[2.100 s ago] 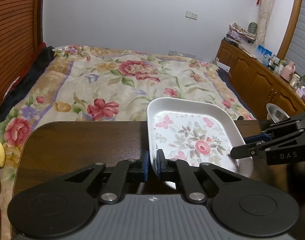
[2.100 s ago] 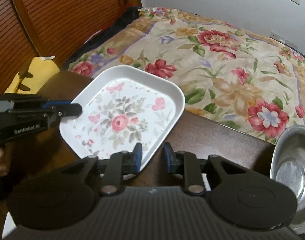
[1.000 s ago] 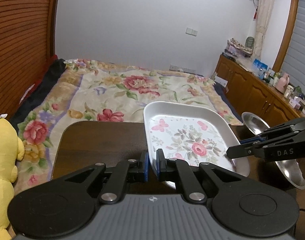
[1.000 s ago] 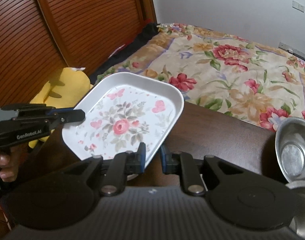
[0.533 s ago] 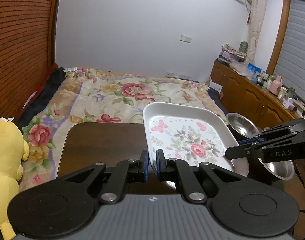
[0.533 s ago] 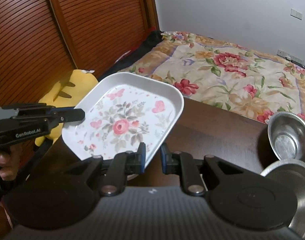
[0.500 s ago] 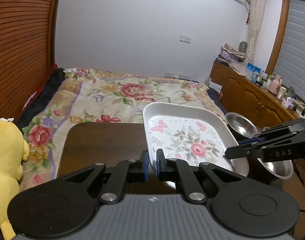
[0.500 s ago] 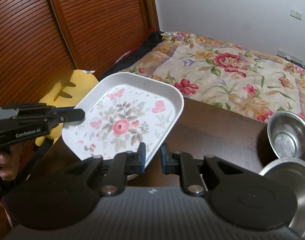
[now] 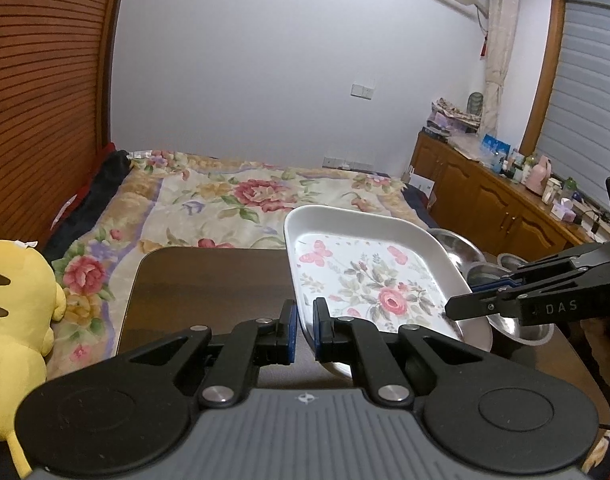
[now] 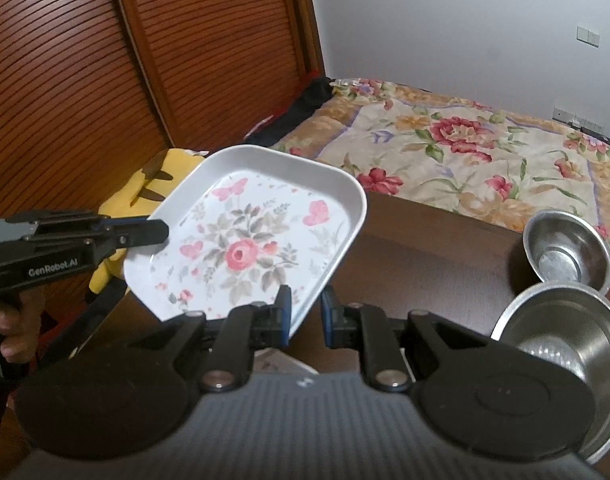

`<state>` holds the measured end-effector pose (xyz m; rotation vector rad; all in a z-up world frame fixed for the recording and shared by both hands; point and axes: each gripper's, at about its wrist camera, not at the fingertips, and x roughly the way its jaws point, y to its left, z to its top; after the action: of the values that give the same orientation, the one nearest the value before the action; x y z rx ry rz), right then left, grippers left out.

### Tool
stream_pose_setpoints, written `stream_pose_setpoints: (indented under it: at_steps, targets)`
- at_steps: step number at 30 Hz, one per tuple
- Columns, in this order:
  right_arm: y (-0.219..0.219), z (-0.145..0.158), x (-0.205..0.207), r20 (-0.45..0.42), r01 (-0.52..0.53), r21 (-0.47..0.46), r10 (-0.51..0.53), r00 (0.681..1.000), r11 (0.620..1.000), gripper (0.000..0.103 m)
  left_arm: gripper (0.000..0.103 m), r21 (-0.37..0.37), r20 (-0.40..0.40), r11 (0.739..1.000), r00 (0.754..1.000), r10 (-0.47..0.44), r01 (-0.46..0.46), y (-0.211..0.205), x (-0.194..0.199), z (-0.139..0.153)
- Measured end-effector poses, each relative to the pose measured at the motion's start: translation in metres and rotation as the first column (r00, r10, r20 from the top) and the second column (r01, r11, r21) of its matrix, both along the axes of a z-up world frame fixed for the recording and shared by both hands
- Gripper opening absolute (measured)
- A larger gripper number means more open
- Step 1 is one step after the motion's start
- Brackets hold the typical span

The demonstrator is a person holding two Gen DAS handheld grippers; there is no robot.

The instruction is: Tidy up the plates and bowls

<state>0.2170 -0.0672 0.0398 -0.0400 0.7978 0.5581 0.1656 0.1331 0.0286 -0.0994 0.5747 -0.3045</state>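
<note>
Floral tray [image 9: 369, 276], white-rimmed and printed with a pink rose and butterflies, is up in the air above the dark wooden table [image 9: 209, 280], carried between both tools and tipped a little. The left gripper [image 9: 303, 330] has its two blue-padded fingers closed narrow on the tray's near-left rim, and the right gripper [image 10: 305, 316] straddles the rim at the opposite near corner, one pad inside and one outside; its gap looks a shade wider than the rim, so I cannot tell how firmly it bites. The tray's long axis runs away from the person toward the flowered bed [image 9: 233, 200]. What the next move seems to turn on is what lies to the right: a small steel bowl [image 10: 567, 246] stands at the far right of the table and a larger steel bowl [image 10: 565, 356] sits nearer, just beside the right gripper. The right hand is the closer one to that side, so if the tray is to join the bowls, I'd judge it must swing rightward. The left half of the table lies bare beneath, with a yellow plush toy [image 9: 17, 316] beyond its left edge.
</note>
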Motion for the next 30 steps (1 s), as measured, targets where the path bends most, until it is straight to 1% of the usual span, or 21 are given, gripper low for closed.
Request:
stream_pose_setpoints:
  at_steps: [9, 19, 30]
  targets:
    - [-0.002, -0.003, -0.02, -0.004, -0.001, 0.007, 0.001, 1.0, 1.0, 0.017, 0.01, -0.003, -0.006, 1.0, 1.0, -0.01, 0.01, -0.004, -0.019, -0.005]
    - [-0.01, -0.025, -0.046, -0.029, -0.001, 0.017, 0.002, 1.0, 1.0, 0.017, 0.01, 0.028, -0.035, 0.999, 0.999, -0.015, 0.016, -0.016, -0.041, -0.028]
    - [-0.021, -0.048, -0.068, -0.05, 0.005, 0.045, -0.002, 0.999, 0.999, 0.017, 0.011, 0.015, -0.078, 1.0, 0.997, -0.025, 0.027, -0.022, -0.066, -0.051]
